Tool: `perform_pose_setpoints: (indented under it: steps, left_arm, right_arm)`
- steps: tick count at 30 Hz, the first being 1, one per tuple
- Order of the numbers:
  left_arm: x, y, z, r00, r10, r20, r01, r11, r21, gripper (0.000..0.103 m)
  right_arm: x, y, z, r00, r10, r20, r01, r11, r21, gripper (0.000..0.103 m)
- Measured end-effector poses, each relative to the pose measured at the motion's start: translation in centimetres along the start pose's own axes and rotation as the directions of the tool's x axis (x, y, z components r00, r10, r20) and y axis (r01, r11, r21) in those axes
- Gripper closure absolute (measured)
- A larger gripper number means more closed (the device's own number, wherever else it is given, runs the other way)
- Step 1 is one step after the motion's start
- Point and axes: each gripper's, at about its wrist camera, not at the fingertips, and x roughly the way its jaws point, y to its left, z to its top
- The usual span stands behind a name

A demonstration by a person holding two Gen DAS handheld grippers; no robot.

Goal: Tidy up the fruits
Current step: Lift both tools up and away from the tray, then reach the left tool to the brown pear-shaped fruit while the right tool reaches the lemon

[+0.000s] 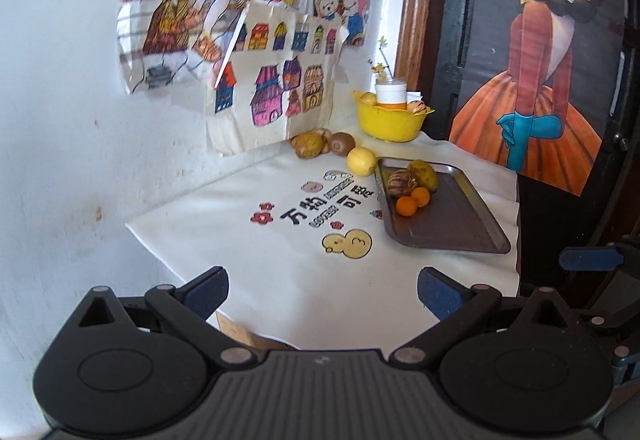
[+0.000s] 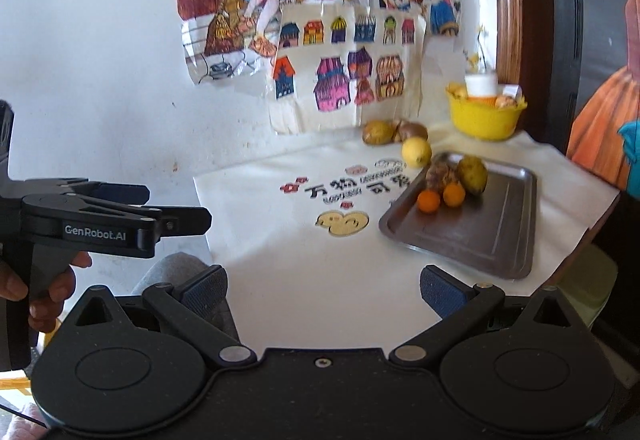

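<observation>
Both grippers hang short of the counter (image 1: 280, 272), clear of everything: left gripper (image 1: 322, 292) spread wide with nothing between its fingers, right gripper (image 2: 323, 290) the same. The right view also catches the left gripper side-on at far left, a hand (image 2: 48, 292) on its grip. Steel tray (image 1: 460, 224) sits on the white printed cloth (image 1: 248, 240), toward the right edge. On the tray's far end, bunched together: two oranges (image 1: 413, 201), a striped fruit (image 1: 402, 182) and a greenish-yellow fruit (image 1: 424, 174). Rest of the tray is bare. A lemon (image 1: 361, 161) lies on the cloth just beside the tray's far left corner. Behind it, near the wall, is a cluster of brownish fruit (image 1: 320, 144). Yellow bowl (image 1: 390, 122) sits in the back corner holding a white-and-orange jar (image 1: 391, 94) and a few more fruit. Coloured drawings (image 1: 248, 20) are stuck to the wall above.
</observation>
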Motion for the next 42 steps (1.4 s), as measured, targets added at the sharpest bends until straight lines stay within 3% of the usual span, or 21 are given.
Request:
perform_pose_setpoints:
  steps: [7,15,20,25,42]
  left_arm:
    - [2.2,0.5,1.6,1.000,-0.008,-0.002,0.008,1.000,0.009,0.000]
    - [9.1,3.8,2.4,0.999,0.013,-0.030,-0.015,0.998,-0.068,0.000]
    - [13.4,6.2,3.7,0.996,0.074,-0.040,-0.079,0.988,-0.135,0.000]
    - [17.5,7.7,5.6,0.995,0.081,-0.065,-0.093,0.975,-0.203,0.000]
    - [26.4,8.2,10.2,0.991,0.077,-0.107,-0.083,0.995,-0.052,0.000]
  right_arm:
    - [2.0,-0.8,1.2,1.000,0.000,0.006,0.000,1.000,-0.017,0.001]
    - [8.9,-3.9,0.9,1.000,-0.012,-0.024,0.011,0.999,-0.042,0.001]
    - [9.7,-5.7,0.7,0.998,-0.051,0.041,0.057,0.987,-0.150,0.001]
    - [10.2,-7.4,0.8,0.991,-0.097,0.095,0.114,0.974,-0.195,0.001]
    - [15.8,-9.8,4.4,0.986,-0.157,0.058,0.166,0.957,-0.237,0.001]
